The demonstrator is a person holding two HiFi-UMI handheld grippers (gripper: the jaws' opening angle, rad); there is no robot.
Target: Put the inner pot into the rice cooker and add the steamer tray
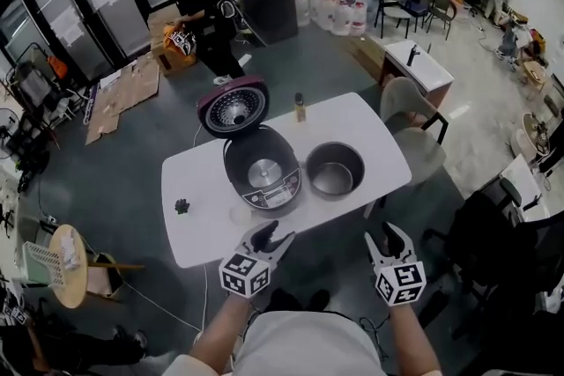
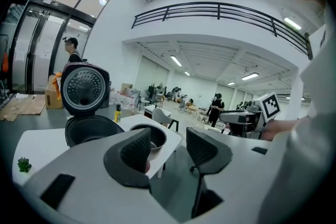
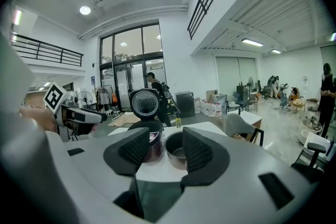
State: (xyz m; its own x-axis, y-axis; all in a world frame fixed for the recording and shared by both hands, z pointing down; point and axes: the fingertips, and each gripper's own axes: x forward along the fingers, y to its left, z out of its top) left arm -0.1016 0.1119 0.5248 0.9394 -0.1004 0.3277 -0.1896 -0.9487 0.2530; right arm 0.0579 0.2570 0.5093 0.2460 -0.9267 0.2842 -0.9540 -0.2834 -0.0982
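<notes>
In the head view, one white table (image 1: 198,229) is seen, and on it one rice cooker (image 1: 262,173), one inner pot (image 1: 335,169), one small bottle (image 1: 300,107) and one small dark green object (image 1: 181,206). The cooker's lid (image 1: 233,107) is raised, and a bare metal plate is shown at the bottom of its well. The inner pot is placed just beside the cooker, on its right, outside it. Two grippers are held short of the table's near edge: the left gripper (image 1: 275,232) and the right gripper (image 1: 385,232). A chair (image 1: 410,123) is set at the table's right end, and a person (image 1: 198,9) is seen well behind.

In the left gripper view, the jaws of the left gripper (image 2: 168,136) are spread and nothing is pinched. The pot (image 2: 157,136) is partly covered by the left jaw.

In the right gripper view, the jaws of the right gripper (image 3: 161,147) are likewise spread on nothing. The cooker (image 3: 149,139) and pot (image 3: 176,147) are framed between them, well ahead.
</notes>
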